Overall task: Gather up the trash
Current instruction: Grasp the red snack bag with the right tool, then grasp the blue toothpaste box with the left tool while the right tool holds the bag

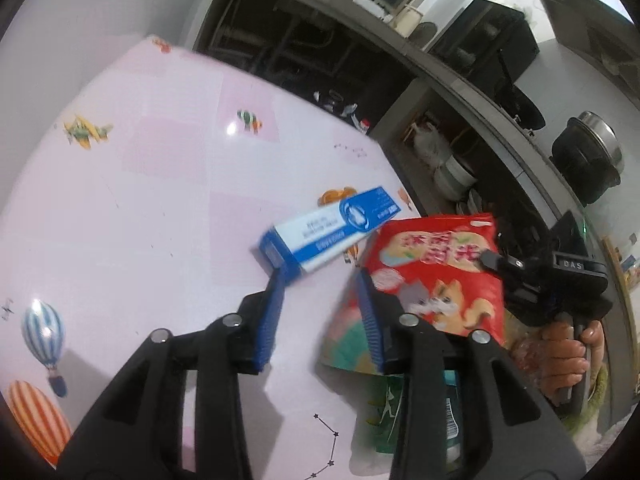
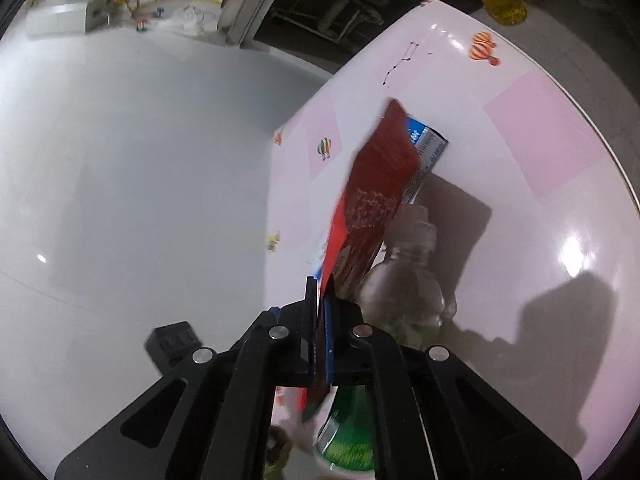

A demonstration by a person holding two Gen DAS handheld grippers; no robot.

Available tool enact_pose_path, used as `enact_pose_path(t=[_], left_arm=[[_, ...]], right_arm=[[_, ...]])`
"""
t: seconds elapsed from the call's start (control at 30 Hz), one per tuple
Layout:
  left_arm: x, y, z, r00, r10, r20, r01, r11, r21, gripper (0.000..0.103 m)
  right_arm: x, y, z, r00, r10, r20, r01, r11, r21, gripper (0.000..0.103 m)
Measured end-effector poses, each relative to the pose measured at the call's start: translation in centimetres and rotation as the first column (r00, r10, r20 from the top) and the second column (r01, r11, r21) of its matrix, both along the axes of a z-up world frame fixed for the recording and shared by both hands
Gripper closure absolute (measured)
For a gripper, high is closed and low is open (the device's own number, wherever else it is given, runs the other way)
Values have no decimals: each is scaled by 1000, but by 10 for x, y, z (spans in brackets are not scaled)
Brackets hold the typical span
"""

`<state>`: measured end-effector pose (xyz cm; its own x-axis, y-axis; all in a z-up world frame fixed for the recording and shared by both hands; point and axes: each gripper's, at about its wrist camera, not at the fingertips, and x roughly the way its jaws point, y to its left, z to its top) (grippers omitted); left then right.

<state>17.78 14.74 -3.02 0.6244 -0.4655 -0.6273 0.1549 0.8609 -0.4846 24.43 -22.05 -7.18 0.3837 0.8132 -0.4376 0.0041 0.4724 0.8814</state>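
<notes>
Red snack bag (image 2: 372,200) pinched edge-on in right gripper (image 2: 322,308), above clear bottle (image 2: 404,292).

**Wrapper in the right claw, box ahead of the left**

The box (image 1: 326,234) lies on the table (image 1: 160,200), just ahead of the left gripper (image 1: 320,280). The snack bag (image 2: 372,208) stands clamped in the right gripper (image 2: 322,292), bottle (image 2: 404,284) just right, box behind it.

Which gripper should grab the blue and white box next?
Left, probably. The left gripper is open with one fingertip right at the blue and white box; the right gripper is shut on the red snack bag.
</notes>
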Motion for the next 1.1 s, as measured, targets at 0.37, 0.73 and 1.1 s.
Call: enact_pose_path(t=[0.37, 0.73, 1.1], left_arm=[[21, -5, 22, 999, -40, 24, 39, 998, 52, 35], [81, -87, 11, 970, -244, 4, 225, 902, 368, 31], [115, -131, -29, 939, -313, -143, 336, 745, 576, 47]], right_arm=[[-49, -85, 10, 987, -156, 38, 149, 978, 146, 100], [-84, -144, -28, 961, -275, -32, 274, 932, 238, 100], [-87, -148, -53, 960, -273, -69, 281, 915, 288, 100]])
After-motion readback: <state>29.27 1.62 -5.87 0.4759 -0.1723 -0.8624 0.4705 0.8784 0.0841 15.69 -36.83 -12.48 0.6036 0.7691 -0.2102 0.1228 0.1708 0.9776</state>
